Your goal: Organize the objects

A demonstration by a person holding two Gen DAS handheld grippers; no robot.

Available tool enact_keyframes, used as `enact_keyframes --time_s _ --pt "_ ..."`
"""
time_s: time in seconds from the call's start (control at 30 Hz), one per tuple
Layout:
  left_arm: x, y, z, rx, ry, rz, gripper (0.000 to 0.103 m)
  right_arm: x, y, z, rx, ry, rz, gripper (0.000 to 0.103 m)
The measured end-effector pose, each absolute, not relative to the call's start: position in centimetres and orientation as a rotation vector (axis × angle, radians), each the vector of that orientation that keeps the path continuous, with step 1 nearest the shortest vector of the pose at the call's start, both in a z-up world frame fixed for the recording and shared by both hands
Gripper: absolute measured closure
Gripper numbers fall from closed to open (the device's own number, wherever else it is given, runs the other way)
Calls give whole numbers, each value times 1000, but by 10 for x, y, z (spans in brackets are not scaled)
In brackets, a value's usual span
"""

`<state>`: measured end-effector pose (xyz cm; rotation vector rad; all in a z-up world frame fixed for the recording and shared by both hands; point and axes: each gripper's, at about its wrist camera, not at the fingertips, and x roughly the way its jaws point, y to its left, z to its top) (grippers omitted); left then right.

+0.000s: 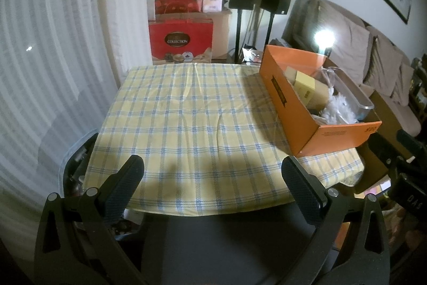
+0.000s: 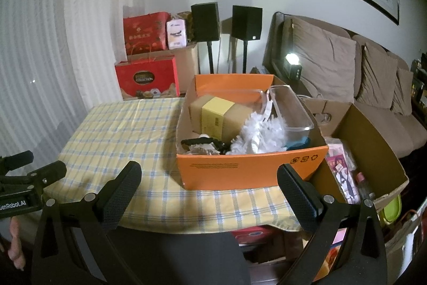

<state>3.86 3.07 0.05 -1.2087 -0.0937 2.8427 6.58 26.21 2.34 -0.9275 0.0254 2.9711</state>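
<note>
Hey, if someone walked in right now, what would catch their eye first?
Probably the orange box on the right side of the checked tablecloth, stuffed with a tan carton, a clear tub and a white fluffy duster. Both the left gripper and the right gripper hang open, empty, at the table's near edge.

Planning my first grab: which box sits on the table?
The orange box, on the checked cloth; the brown carton stands beside the table, lower.

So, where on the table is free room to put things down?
The checked cloth is bare from the curtain side to the orange box, and along the near edge before both open claws. The box itself is crowded: a carton, a white duster, a clear tub.
</note>
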Motion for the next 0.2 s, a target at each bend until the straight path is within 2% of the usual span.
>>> enact_keyframes --time_s 0.2 --pt "38 31 0 -1205 -91 2843 0 66 260 22 -933 27 2971 0"
